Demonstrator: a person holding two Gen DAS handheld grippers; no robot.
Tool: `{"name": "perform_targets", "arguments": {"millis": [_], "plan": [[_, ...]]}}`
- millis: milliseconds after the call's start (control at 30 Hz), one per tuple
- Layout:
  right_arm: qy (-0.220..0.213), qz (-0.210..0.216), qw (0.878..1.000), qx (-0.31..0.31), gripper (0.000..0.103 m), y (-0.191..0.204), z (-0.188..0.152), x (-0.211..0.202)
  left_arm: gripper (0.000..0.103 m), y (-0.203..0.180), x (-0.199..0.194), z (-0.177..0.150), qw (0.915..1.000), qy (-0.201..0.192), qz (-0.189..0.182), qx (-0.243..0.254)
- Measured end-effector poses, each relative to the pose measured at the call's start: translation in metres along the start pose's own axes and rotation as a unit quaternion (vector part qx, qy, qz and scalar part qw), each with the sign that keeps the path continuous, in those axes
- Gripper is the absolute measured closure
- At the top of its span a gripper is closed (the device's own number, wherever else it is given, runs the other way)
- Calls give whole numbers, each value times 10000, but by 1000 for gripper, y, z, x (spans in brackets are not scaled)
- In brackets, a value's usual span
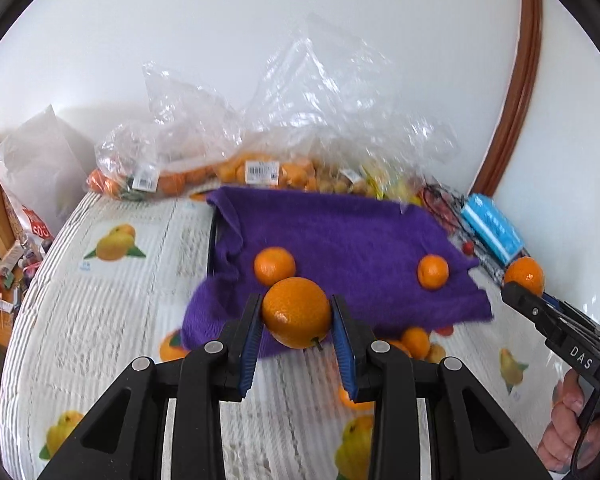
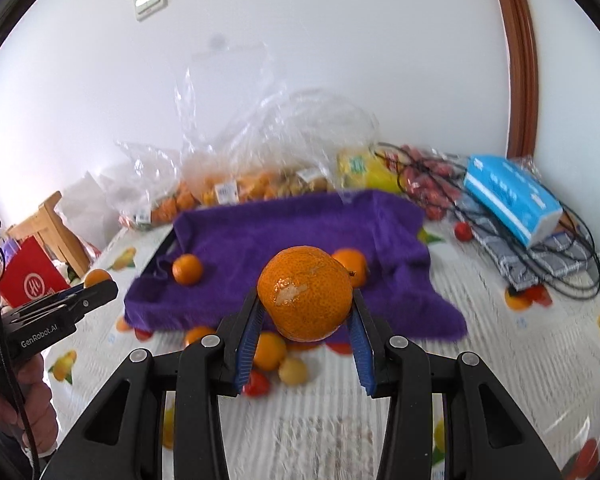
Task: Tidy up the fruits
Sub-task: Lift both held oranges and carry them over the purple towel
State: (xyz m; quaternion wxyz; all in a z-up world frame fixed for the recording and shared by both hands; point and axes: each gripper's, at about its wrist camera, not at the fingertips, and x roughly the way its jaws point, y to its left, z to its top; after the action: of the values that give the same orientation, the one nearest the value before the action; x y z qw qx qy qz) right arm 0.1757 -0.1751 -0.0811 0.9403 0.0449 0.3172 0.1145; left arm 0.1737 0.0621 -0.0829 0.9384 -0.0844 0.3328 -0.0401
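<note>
Each gripper, left (image 1: pixel 296 314) and right (image 2: pixel 306 306), pinches an orange by narrow pads, so either could roll out above the towel (image 1: pixel 340 240).

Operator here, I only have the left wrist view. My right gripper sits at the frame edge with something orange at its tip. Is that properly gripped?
Observer: Yes. The right gripper is shut on a large round orange citrus fruit, with both blue ribbed pads pressing its sides.
Operator: Any damage to the peel?
Observer: A pale scuffed patch faces the camera; the rest of the visible peel looks whole.
Operator: Anything loose by the front edge of the fuzzy purple towel?
Observer: A small red fruit and a pale yellow round fruit lie on the fruit-print tablecloth just in front of it.
</note>
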Motion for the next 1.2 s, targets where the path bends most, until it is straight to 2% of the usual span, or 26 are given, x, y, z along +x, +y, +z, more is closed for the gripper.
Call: {"name": "perform_targets", "arguments": {"millis": [200,600,767,900,1200], "plan": [[-126,17,9999,-23,61,2,20,15,71,8,14,17,9998,-105,7,-171],[-236,139,9996,-114,61,4,49,52,71,8,55,44,9997,-202,57,-110],[-188,153,9997,-65,61,-5,43,73,71,13,72,35,9998,-107,162,-76],[70,84,9999,56,61,-13,35,91,71,19,83,30,9997,93,144,-174],[123,28,9999,-52,61,-15,31,98,71,22,92,25,9994,210,147,-246]]}}
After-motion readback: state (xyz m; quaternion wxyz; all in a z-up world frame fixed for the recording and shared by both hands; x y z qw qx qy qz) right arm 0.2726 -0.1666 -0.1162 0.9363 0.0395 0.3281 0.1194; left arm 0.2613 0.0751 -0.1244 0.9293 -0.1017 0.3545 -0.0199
